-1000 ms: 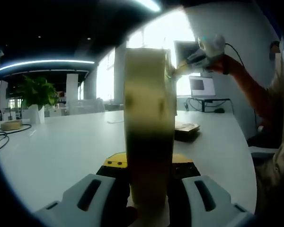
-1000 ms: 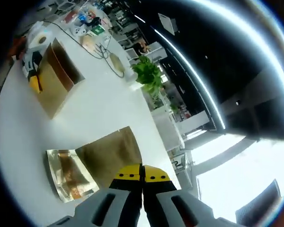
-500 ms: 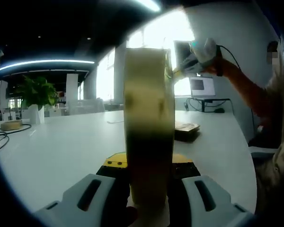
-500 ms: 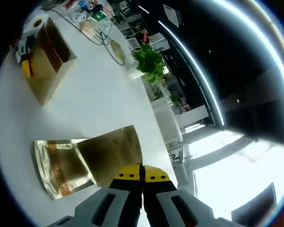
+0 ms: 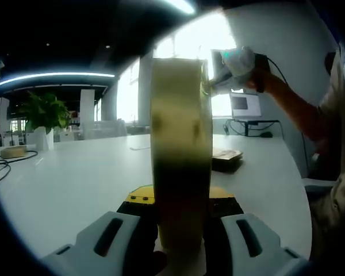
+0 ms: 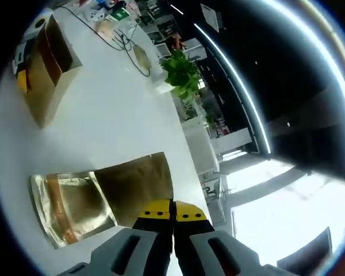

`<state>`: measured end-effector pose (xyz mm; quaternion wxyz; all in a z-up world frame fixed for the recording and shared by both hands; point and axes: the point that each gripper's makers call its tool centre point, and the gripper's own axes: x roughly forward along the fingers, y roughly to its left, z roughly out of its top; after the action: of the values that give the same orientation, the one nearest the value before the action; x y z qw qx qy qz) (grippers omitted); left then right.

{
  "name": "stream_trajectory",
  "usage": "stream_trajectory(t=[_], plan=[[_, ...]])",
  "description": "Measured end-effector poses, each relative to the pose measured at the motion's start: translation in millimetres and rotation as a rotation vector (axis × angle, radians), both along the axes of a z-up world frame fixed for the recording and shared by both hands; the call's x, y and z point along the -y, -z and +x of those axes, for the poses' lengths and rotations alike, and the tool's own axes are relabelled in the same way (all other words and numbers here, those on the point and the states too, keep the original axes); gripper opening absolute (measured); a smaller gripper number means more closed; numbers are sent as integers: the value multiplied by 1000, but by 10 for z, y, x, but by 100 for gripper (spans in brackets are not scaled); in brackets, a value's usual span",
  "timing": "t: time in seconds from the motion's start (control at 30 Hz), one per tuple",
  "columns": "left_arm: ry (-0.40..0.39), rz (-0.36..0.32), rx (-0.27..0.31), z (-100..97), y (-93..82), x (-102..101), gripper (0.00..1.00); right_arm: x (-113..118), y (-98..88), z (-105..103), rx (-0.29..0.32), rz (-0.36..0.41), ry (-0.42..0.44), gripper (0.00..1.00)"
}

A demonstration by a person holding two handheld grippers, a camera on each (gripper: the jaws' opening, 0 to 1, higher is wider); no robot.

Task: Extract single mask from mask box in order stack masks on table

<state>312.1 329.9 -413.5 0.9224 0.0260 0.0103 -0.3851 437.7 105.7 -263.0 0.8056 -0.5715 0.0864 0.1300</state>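
Mask box (image 5: 181,161) stands upright, clamped between your left gripper's (image 5: 181,244) 2 jaws; your right gripper (image 6: 172,221), jaws pressed together, pinches a gold mask packet's (image 6: 135,187) edge.

An open-plan office: a long white table (image 5: 75,178) runs through the frame, a potted plant (image 5: 45,115) stands at the left, a monitor (image 5: 245,105) sits on a desk at the right, curved ceiling light strips (image 6: 259,86) arc overhead, and cables (image 6: 126,46) trail at upper left.
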Motion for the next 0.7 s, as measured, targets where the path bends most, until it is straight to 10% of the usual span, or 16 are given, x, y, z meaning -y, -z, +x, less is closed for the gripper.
stream_trajectory(t=[0.7], plan=[[1, -1, -1, 1, 1, 3, 20, -14, 192, -96, 32, -143, 36, 0]])
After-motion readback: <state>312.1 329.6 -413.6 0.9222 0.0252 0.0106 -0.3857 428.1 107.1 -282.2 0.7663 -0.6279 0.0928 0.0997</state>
